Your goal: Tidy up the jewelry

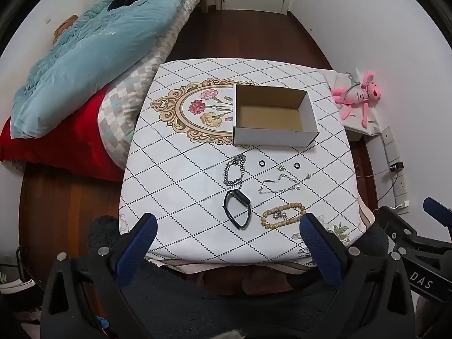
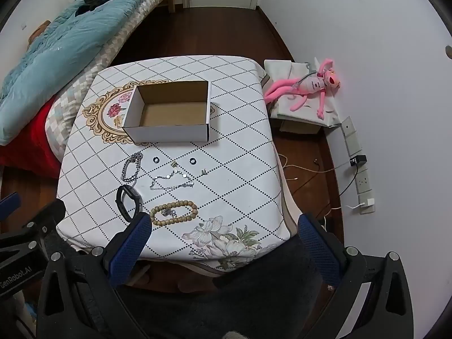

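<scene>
An open empty cardboard box (image 1: pixel 271 114) (image 2: pixel 169 114) stands on the table. In front of it lie a silver chain bracelet (image 1: pixel 234 169) (image 2: pixel 131 166), a thin silver necklace (image 1: pixel 278 184) (image 2: pixel 172 182), a black smart band (image 1: pixel 237 208) (image 2: pixel 128 199), a wooden bead bracelet (image 1: pixel 282 215) (image 2: pixel 173 212), two black rings (image 1: pixel 261 163) (image 1: pixel 296 165) (image 2: pixel 156 159) (image 2: pixel 192 160) and small earrings (image 2: pixel 204 171). My left gripper (image 1: pixel 228 250) and right gripper (image 2: pixel 226 247) are open and empty, above the table's near edge.
The table (image 1: pixel 180 169) has a white diamond-patterned cloth. A bed with a blue duvet (image 1: pixel 93 53) is at the left. A pink plush toy (image 2: pixel 308 87) lies on a low stand at the right, with cables and sockets (image 2: pixel 358 166) along the wall.
</scene>
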`<state>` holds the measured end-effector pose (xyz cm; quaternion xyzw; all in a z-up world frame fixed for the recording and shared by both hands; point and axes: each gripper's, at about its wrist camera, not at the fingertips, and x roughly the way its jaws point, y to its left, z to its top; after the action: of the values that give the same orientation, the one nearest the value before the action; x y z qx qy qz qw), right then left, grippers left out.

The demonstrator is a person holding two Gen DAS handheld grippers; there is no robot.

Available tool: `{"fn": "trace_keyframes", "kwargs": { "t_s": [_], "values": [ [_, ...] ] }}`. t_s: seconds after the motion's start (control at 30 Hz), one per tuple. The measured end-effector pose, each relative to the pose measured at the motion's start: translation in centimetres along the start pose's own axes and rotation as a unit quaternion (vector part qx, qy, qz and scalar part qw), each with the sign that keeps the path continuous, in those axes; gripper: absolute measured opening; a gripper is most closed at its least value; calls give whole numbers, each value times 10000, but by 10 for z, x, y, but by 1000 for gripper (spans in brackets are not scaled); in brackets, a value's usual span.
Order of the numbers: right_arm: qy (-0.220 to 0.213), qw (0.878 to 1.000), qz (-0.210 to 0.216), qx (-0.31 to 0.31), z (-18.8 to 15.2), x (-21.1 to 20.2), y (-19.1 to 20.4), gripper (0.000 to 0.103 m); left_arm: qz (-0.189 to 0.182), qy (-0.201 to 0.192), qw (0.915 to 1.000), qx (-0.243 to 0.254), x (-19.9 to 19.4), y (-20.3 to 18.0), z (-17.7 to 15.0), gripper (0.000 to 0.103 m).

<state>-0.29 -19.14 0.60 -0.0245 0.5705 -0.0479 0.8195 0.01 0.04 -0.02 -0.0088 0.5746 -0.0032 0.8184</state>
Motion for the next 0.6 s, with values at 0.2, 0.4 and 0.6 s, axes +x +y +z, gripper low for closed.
{"fn": "trace_keyframes", "kwargs": {
  "t_s": [0.2, 0.4, 0.6],
  "values": [
    [-22, 10000, -2, 14, 0, -2, 1, 103, 3, 28, 10000, -9, 0, 3, 2, 103],
    [-26, 10000, 71, 21, -1, 1, -1, 103, -2, -31, 10000, -11, -2, 4, 4, 103],
    [-14, 10000, 81, 19, 1, -6, -2, 103, 37, -77, 10000, -11, -7, -1, 1, 103]
  ]
}}
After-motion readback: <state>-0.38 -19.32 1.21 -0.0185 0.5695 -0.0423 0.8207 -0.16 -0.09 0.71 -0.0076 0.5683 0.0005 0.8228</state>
